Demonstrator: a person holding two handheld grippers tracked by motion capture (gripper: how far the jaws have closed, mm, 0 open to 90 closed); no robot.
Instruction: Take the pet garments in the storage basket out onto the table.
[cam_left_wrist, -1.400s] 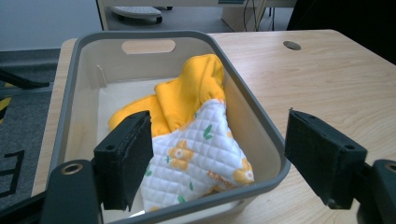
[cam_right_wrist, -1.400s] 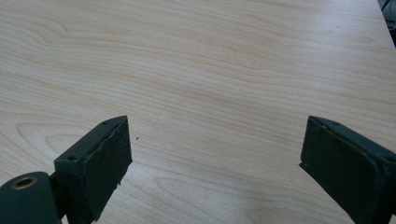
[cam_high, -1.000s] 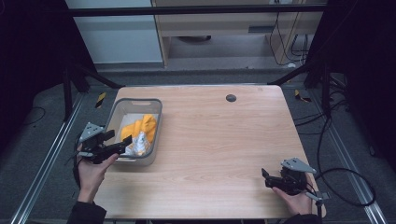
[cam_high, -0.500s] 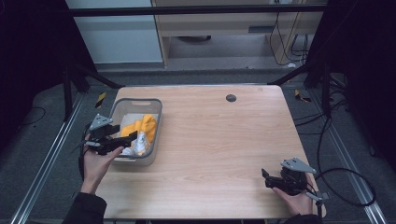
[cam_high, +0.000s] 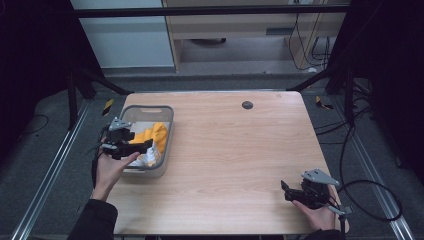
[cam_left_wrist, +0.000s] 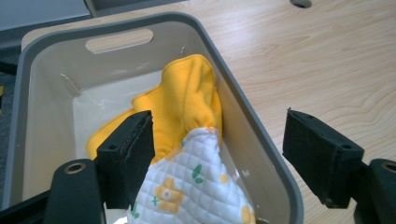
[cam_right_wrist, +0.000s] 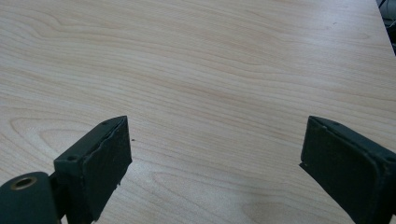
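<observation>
A grey plastic bin (cam_high: 167, 134) (cam_left_wrist: 243, 100) stands at the table's left side. Inside it lie an orange cloth (cam_high: 155, 134) (cam_left_wrist: 187, 102) and a white quilted cloth with orange flowers (cam_high: 150, 158) (cam_left_wrist: 196, 186). My left gripper (cam_high: 142, 146) (cam_left_wrist: 219, 149) hovers open over the bin's near half, its jaws wide apart above the cloths, holding nothing. Far off at the front right corner, my right gripper (cam_high: 285, 190) (cam_right_wrist: 215, 163) rests low over bare wood, open and empty.
The wooden table (cam_high: 240, 160) has a small dark round hole (cam_high: 247, 105) near its back edge. Beyond the table stand pale cabinets (cam_high: 135, 45), with black frame legs and cables on the floor at either side.
My left gripper has moved forward and right, from beside the bin's left wall to over its near half. The right gripper has stayed in place.
</observation>
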